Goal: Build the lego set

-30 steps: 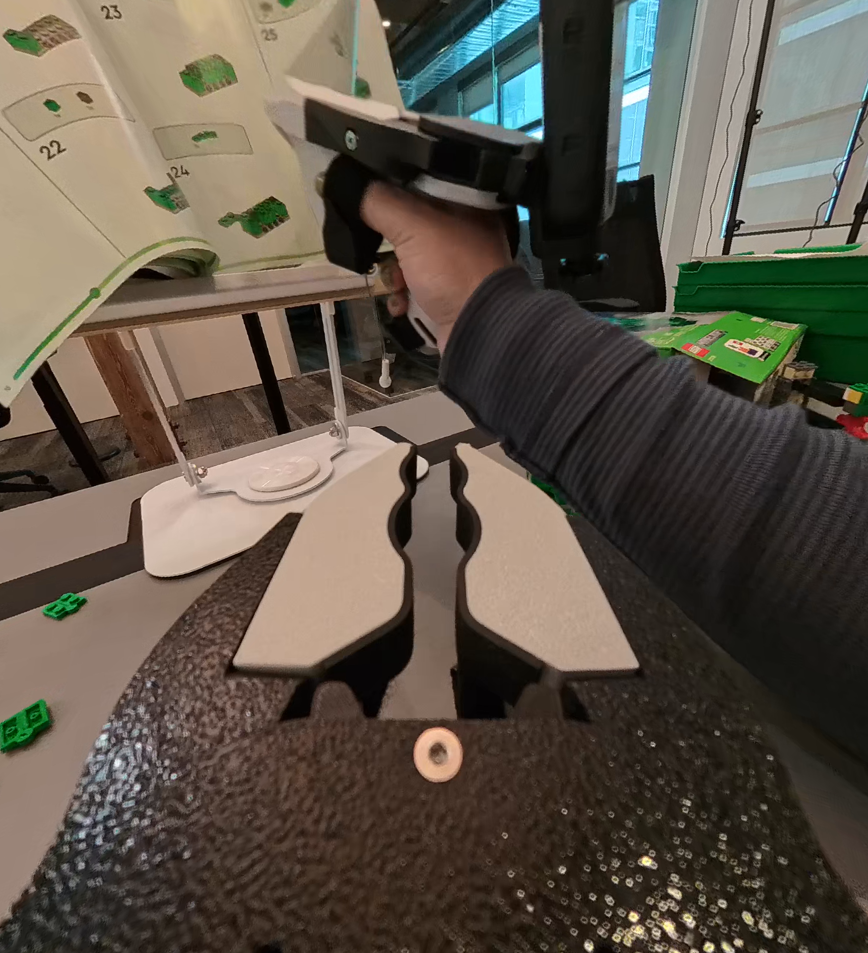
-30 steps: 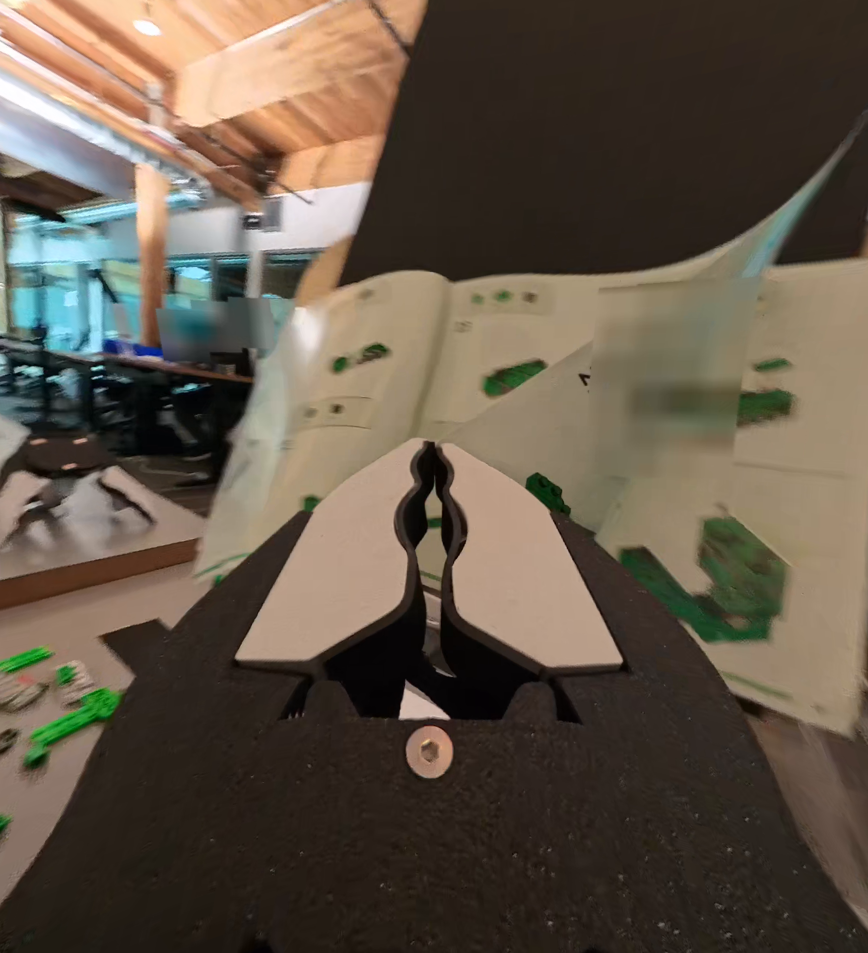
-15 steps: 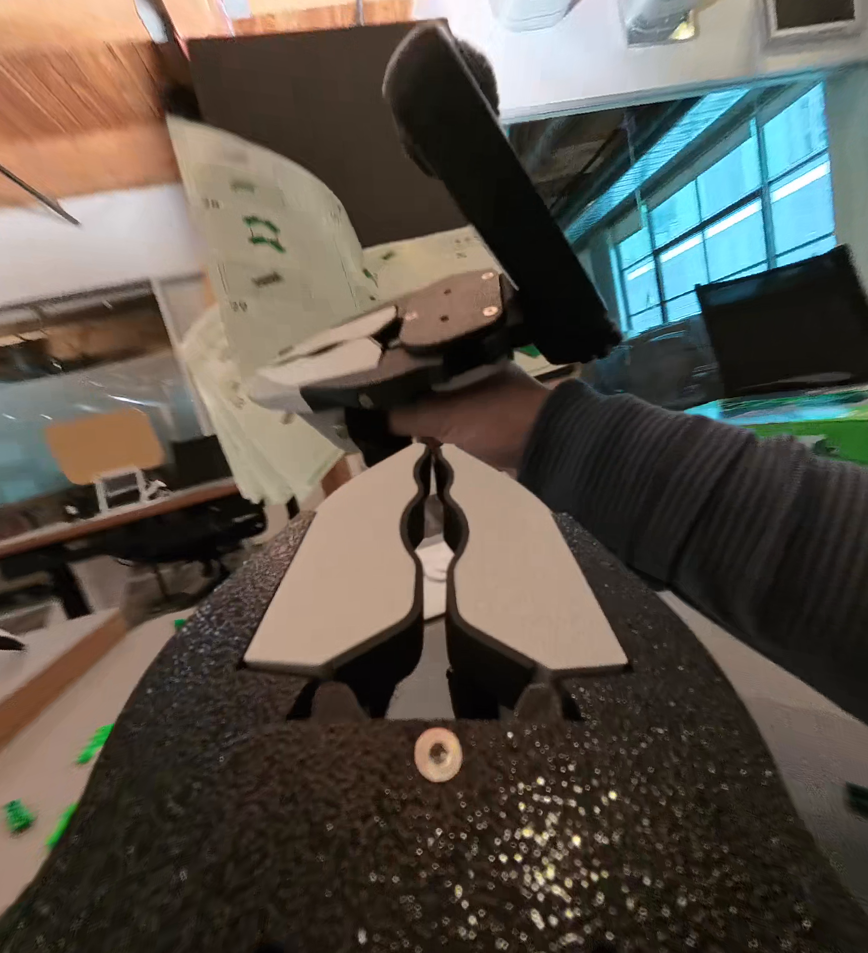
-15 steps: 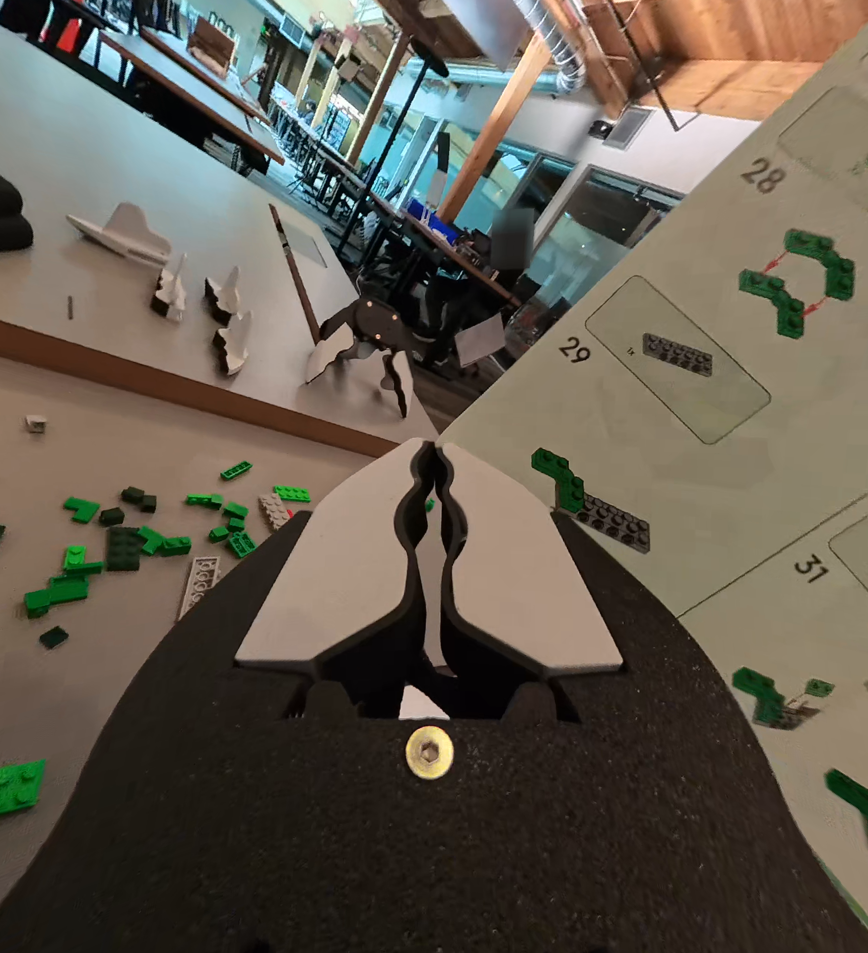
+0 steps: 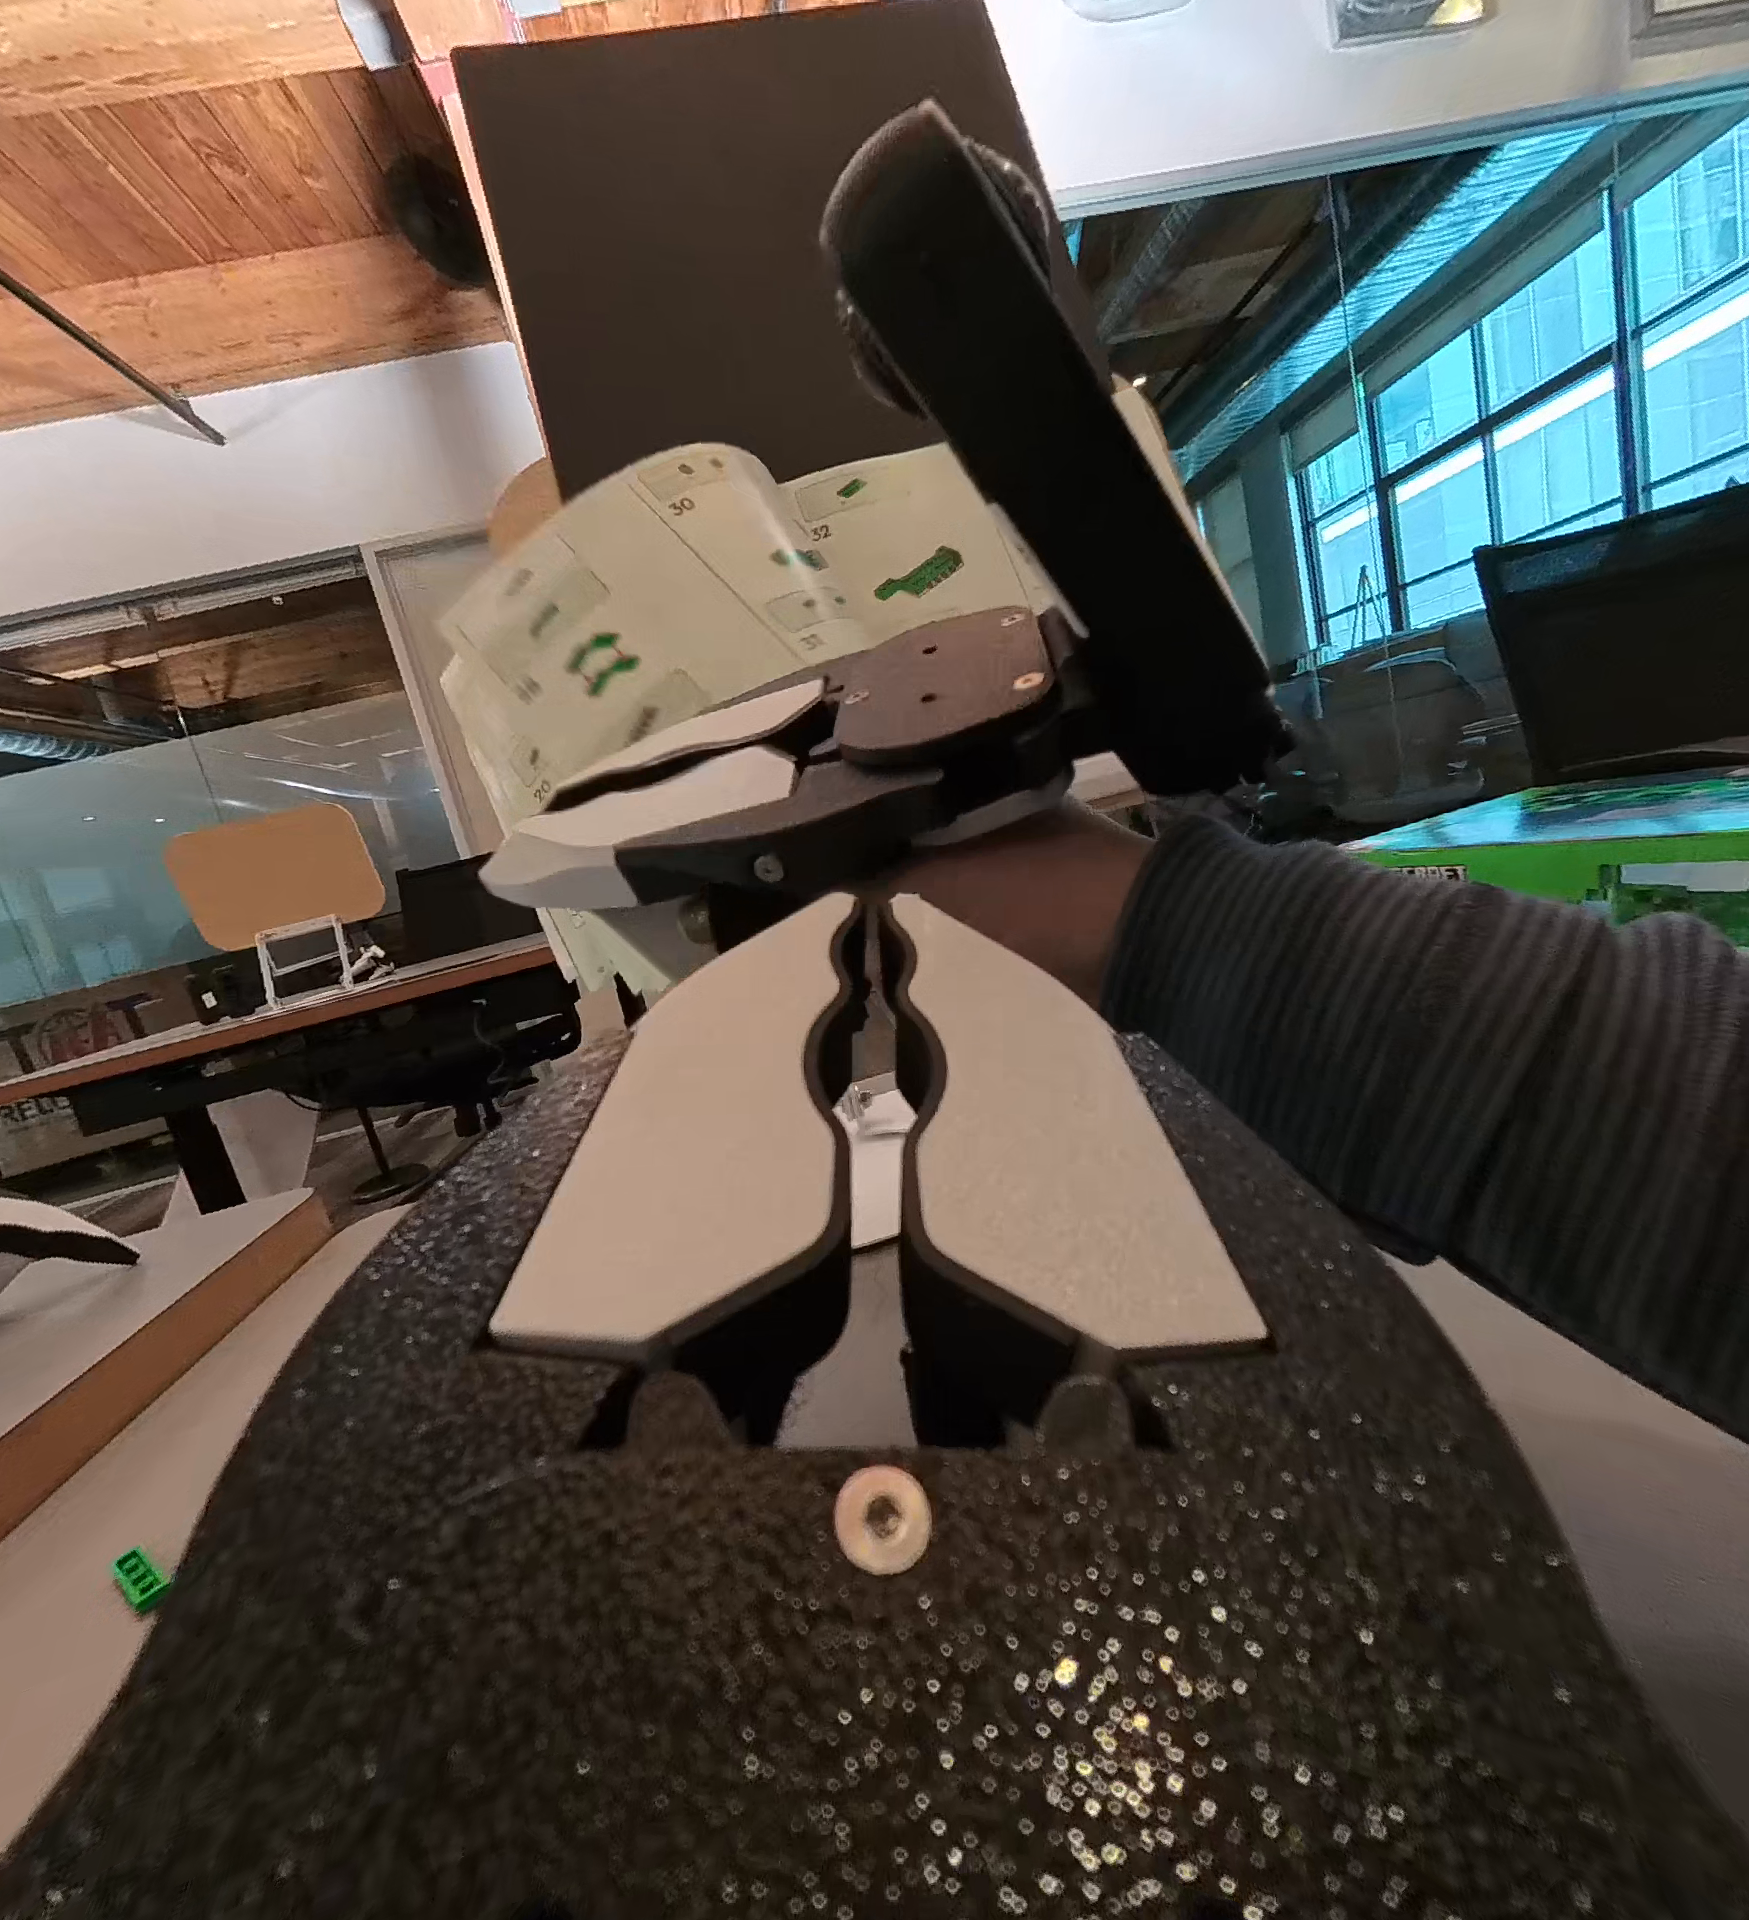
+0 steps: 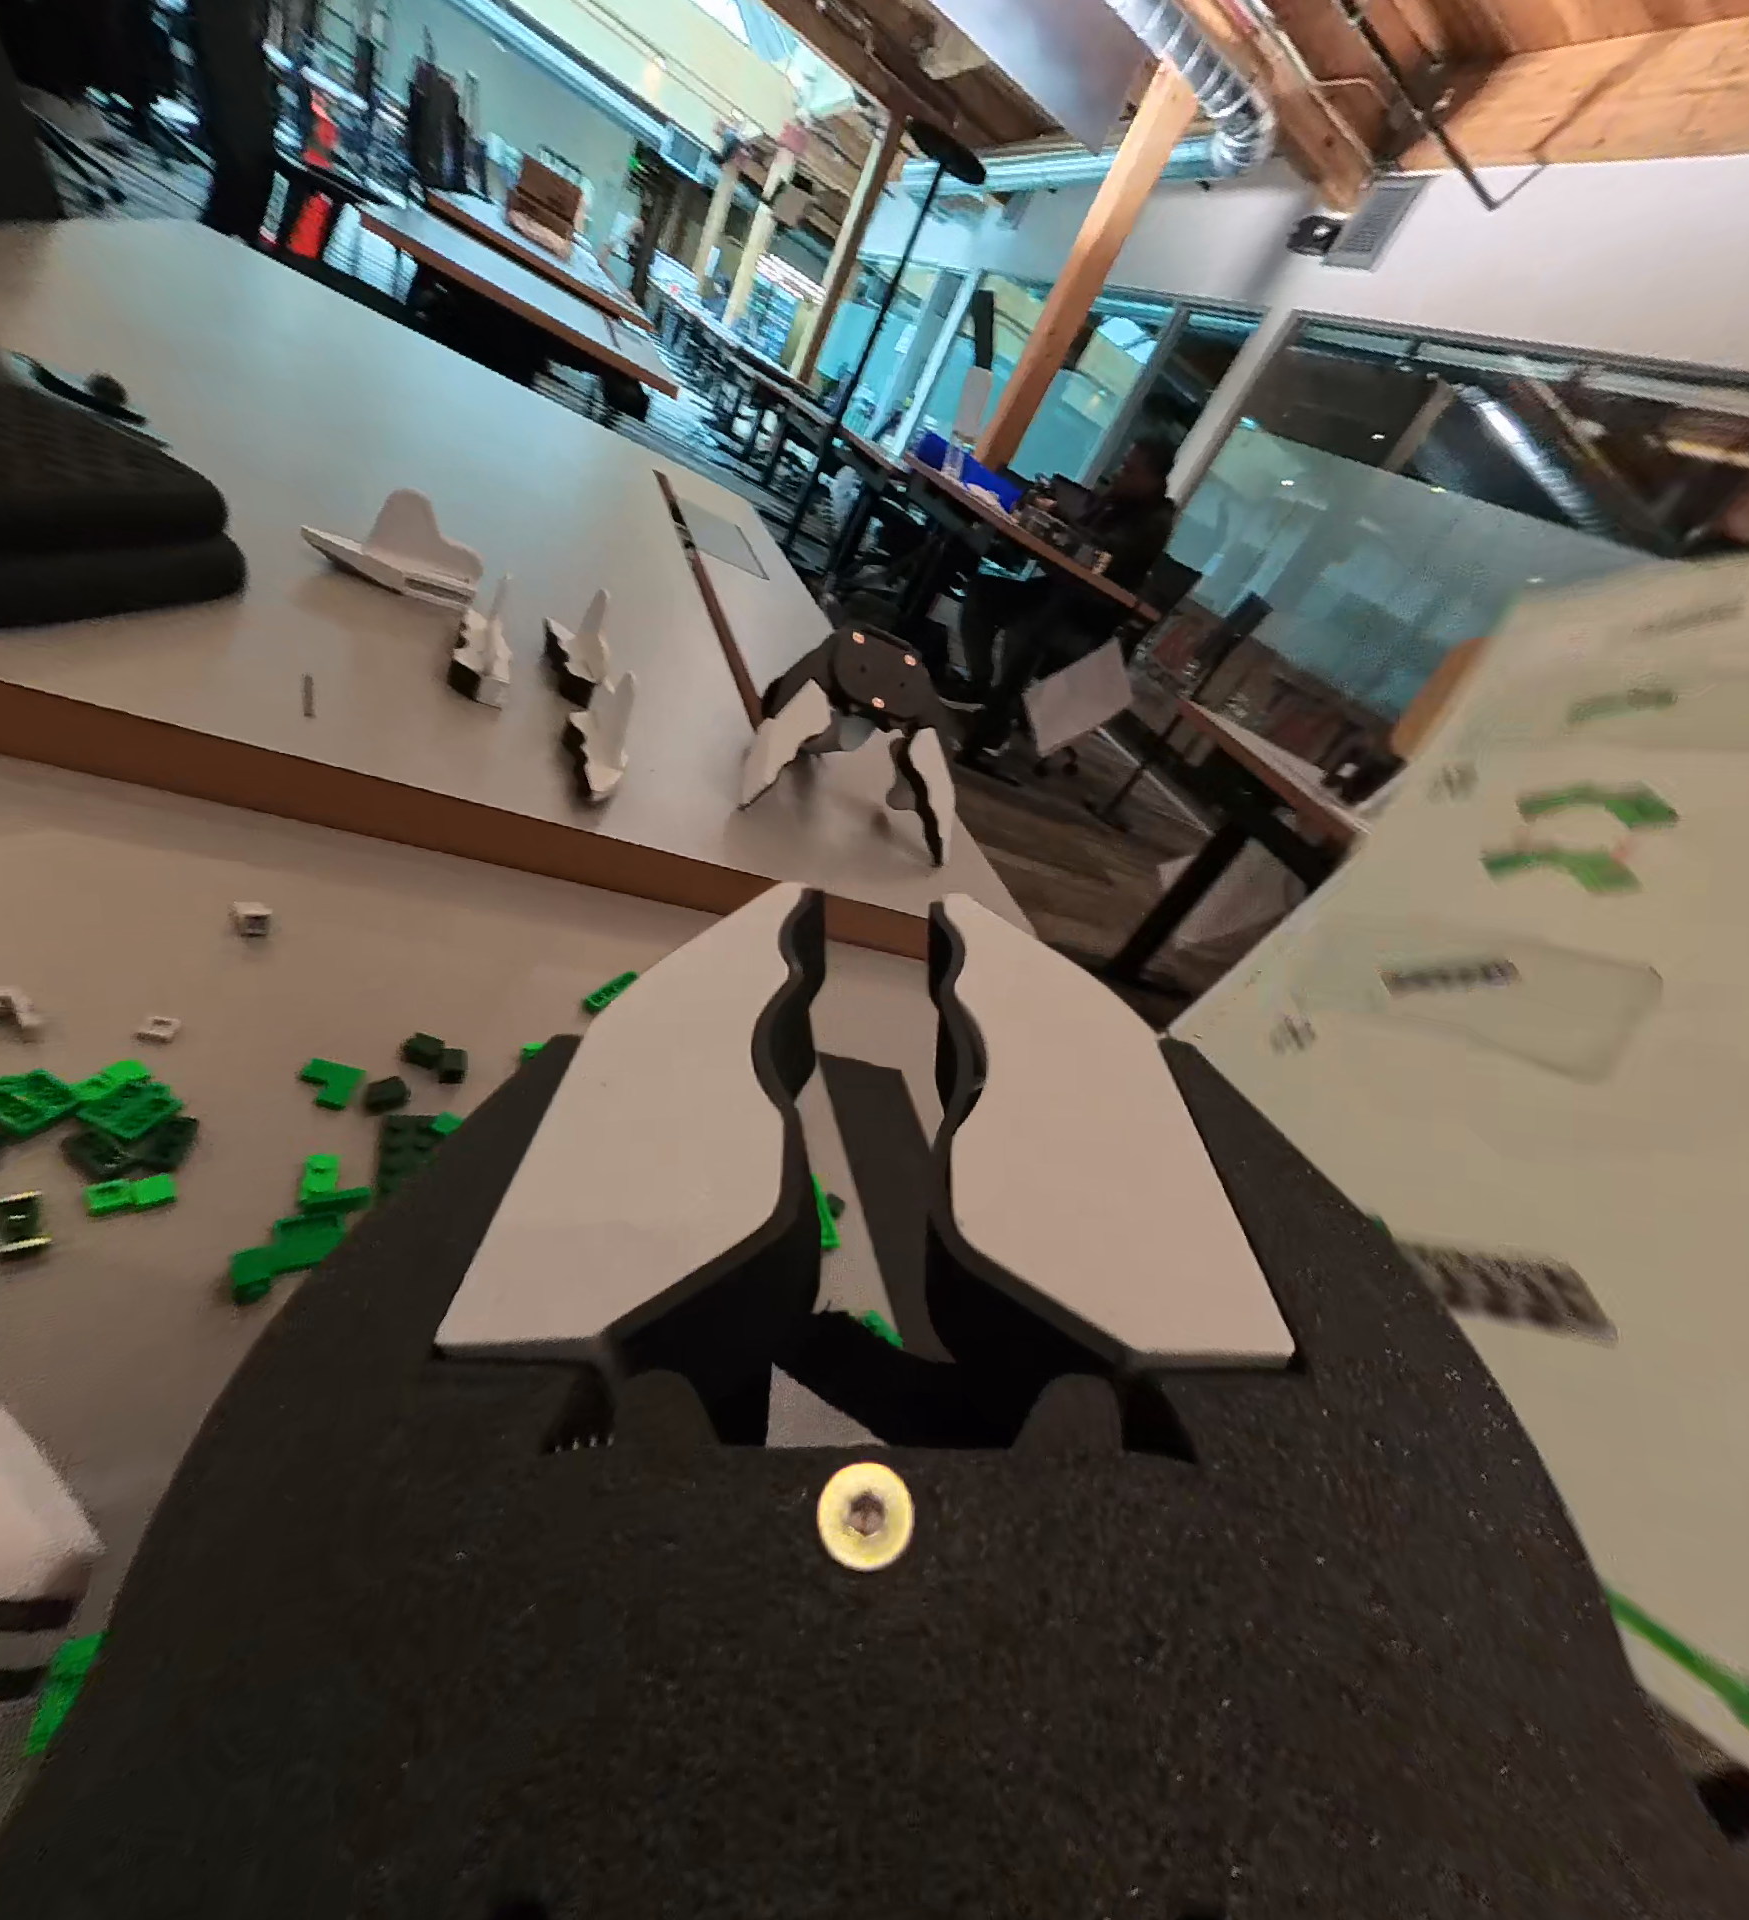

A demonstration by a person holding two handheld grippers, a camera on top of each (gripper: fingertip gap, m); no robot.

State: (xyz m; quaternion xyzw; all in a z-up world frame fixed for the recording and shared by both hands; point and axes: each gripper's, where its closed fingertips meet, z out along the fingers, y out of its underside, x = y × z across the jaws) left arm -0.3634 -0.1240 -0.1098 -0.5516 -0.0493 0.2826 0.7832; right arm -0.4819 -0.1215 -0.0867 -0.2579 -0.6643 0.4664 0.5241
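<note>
I am at the instruction booklet, not at the bricks — this looks like the page-turning step between builds. My right gripper (image 6: 870,925) is released, its fingers parted with nothing between them, and the booklet (image 6: 1535,1039) stands just to its right, pages blurred. From the left wrist view, that same right gripper (image 5: 579,831) sits up ahead and above my left one, the curled pages of the booklet (image 5: 704,582) rising behind it. I cannot tell from there whether a page edge touches its fingertips; in its own view nothing is gripped.

My left gripper (image 5: 868,914) is clenched, tips together, and holds nothing that I can see. It points up and away from the worktop (image 5: 8,1683), with one small green brick (image 5: 141,1581) lying low to its left.

The lego pieces (image 6: 122,1122) — green plates, darker ones and a few small white bits — lie scattered on the worktop (image 6: 122,1351) down and to the left of my right gripper, well apart from both grippers. No assembled part shows, so I judge the build is still early or paused.

Next, I think, I must let the pages settle, read the open step, then bring the right gripper down and left to the pile. The plates are thin and flat, so I would take one by its edges.
</note>
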